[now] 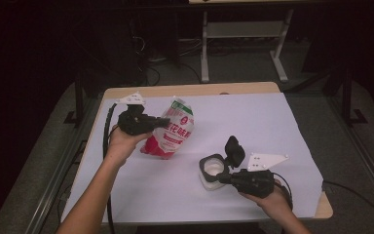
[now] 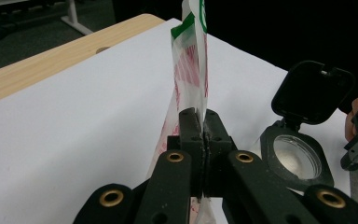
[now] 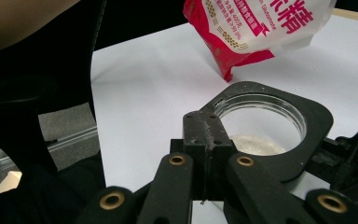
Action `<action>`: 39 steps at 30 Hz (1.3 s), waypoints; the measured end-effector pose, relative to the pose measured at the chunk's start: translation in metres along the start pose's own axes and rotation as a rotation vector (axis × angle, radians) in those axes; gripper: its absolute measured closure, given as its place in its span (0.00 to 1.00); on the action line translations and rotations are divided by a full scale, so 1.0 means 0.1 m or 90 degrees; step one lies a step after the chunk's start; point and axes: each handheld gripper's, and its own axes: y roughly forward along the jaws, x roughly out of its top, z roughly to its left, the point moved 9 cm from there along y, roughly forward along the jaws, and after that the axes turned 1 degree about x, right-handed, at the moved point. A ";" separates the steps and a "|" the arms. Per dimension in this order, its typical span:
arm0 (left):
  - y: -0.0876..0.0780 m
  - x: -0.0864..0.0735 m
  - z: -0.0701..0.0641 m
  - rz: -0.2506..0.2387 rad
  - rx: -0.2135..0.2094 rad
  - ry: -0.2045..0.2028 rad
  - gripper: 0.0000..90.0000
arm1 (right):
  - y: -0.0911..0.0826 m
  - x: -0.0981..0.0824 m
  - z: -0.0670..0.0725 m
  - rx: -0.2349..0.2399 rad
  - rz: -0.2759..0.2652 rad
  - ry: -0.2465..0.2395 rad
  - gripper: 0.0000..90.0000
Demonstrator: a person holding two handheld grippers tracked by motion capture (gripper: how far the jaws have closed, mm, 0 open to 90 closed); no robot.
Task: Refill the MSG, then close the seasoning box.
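Left gripper [image 1: 153, 123] jaws clamped on the red-white pouch [image 1: 171, 130], tilted over the tabletop [image 1: 253, 117]. Right gripper [image 1: 225, 178] jaws closed at the rim of the open-lidded jar [image 1: 213, 170]; contact hidden behind them. Pouch top cut off in the left gripper view

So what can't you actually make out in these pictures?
- The pouch: its small print is too small in the high view and cut off by the top edge in the right gripper view.
- The jar: how much white powder it holds; the black rim hides most of the inside.
- Right gripper: whether its closed jaws pinch the rim or just touch it.
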 end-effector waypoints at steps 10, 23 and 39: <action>-0.19 -0.10 0.00 -0.001 0.012 -0.001 0.99 | -0.15 -0.06 -0.06 0.000 0.001 0.005 1.00; -0.43 -0.28 0.01 0.005 0.015 -0.004 0.99 | -0.43 -0.34 -0.24 -0.034 0.016 0.038 1.00; -0.66 -0.76 0.04 0.037 0.026 -0.013 0.99 | -0.52 -0.40 -0.49 -0.072 0.021 0.060 1.00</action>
